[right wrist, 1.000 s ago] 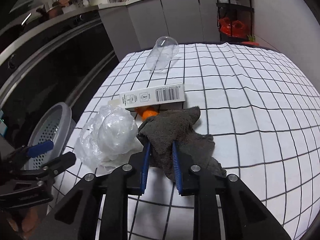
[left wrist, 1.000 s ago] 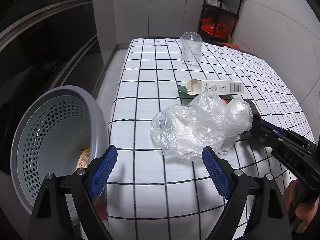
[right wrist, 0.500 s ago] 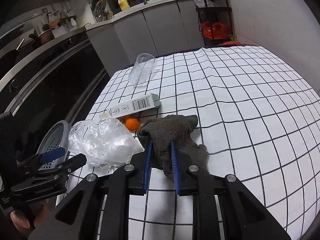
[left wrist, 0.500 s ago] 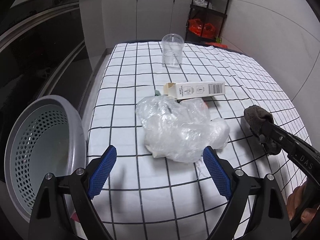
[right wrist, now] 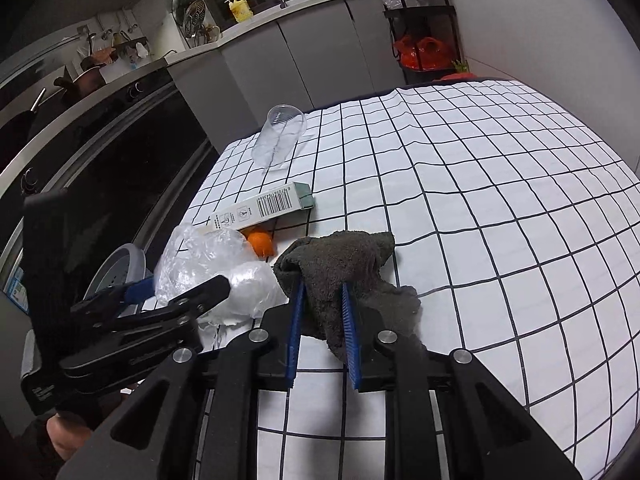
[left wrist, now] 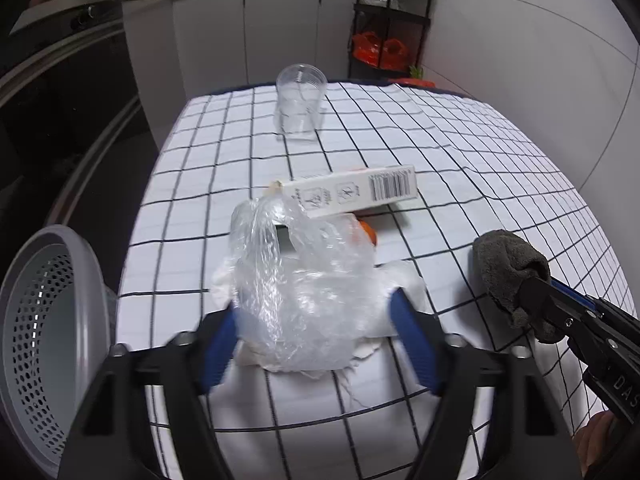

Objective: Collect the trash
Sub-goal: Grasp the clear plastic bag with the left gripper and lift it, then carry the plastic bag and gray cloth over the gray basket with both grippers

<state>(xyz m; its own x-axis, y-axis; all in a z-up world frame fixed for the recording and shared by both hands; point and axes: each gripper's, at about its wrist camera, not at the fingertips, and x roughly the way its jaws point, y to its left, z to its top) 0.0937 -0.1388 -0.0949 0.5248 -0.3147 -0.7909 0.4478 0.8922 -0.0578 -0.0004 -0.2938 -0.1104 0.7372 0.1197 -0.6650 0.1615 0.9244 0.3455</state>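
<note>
A crumpled clear plastic bag (left wrist: 304, 284) lies on white tissue on the checked tablecloth (left wrist: 460, 168). My left gripper (left wrist: 316, 320) is open, its blue pads on either side of the bag's near part; it also shows in the right wrist view (right wrist: 176, 292). My right gripper (right wrist: 320, 304) is shut on a dark grey cloth (right wrist: 340, 264), to the right of the bag; the cloth also shows in the left wrist view (left wrist: 508, 268). A long white carton (left wrist: 352, 194) and an orange piece (right wrist: 261, 242) lie just behind the bag. A clear plastic cup (left wrist: 300, 104) stands farther back.
A grey perforated bin (left wrist: 44, 344) stands off the table's left edge, also seen in the right wrist view (right wrist: 120, 268). Dark oven fronts (right wrist: 100, 152) and grey cabinets (left wrist: 280, 28) lie beyond the table. A black shelf (left wrist: 392, 36) with red bags stands at the back right.
My left gripper has moved forward, and its pads now flank the plastic bag. The right gripper has drawn the cloth slightly back from the bag and carton.
</note>
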